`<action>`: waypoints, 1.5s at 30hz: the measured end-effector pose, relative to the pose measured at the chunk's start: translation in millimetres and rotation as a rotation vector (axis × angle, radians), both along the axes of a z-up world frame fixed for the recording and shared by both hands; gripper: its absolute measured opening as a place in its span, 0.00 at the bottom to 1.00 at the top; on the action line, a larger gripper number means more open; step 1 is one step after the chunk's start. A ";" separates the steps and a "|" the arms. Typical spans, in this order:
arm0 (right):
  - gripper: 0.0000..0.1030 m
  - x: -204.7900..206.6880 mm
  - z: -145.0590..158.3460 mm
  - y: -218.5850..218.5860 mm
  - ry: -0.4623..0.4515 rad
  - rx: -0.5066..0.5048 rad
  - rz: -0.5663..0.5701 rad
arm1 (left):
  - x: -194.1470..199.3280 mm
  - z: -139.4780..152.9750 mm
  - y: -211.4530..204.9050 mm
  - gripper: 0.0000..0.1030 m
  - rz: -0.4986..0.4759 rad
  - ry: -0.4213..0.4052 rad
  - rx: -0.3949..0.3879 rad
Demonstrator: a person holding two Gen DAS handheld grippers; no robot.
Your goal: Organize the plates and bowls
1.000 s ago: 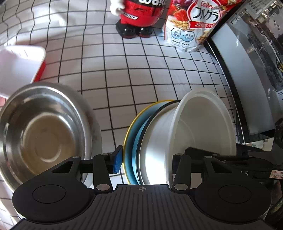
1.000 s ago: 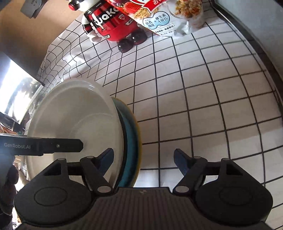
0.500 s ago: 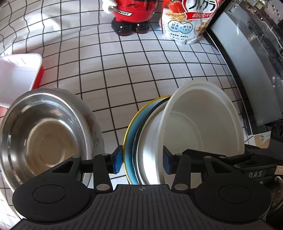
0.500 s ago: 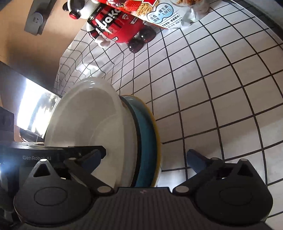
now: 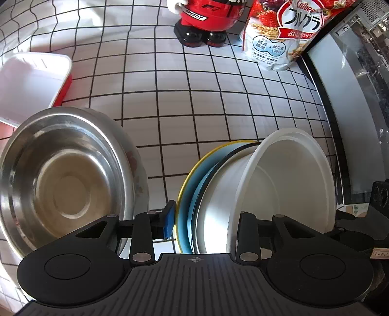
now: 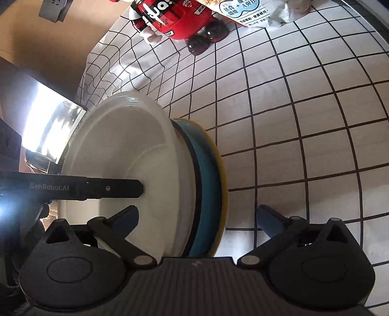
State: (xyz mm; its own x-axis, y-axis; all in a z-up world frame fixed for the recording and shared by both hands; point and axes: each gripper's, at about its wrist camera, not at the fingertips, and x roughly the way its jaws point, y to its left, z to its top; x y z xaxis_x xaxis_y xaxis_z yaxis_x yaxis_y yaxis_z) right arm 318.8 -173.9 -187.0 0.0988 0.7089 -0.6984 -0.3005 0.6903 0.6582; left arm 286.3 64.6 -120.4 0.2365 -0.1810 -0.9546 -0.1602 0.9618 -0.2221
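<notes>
At far left a white tray (image 5: pixel 31 82) lies on the gridded desk (image 5: pixel 170 102). Beside it a steel bowl (image 5: pixel 63 175) leans on edge, nested in a flowered one, likely parked so the dishes store upright. The left gripper (image 5: pixel 206 218) is closed across the stack (image 5: pixel 194 194) of yellow and blue plates plus the white bowl (image 5: pixel 287 179): one blue pad presses the yellow plate's back, the other finger reaches inside the bowl, apparently to hold them together on edge. The right gripper (image 6: pixel 197 218) is spread wide and grips nothing; the stack stands between its fingers, nearer the left one. A red figurine (image 5: pixel 206 21) and cereal bag (image 5: pixel 282 36) stand behind.
</notes>
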 end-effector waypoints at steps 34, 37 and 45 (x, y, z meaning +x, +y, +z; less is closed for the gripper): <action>0.94 -12.9 40.4 3.0 -0.400 -0.384 0.034 | -1.4 -6.7 -6.5 0.47 -0.007 -0.009 0.009; 0.94 -19.1 51.1 4.3 -0.497 -0.429 0.058 | -1.4 -7.8 -5.0 0.47 0.014 -0.005 -0.001; 0.93 -13.3 53.4 -12.1 -0.455 -0.341 -0.052 | -6.7 -7.5 -12.2 0.49 0.006 -0.039 0.031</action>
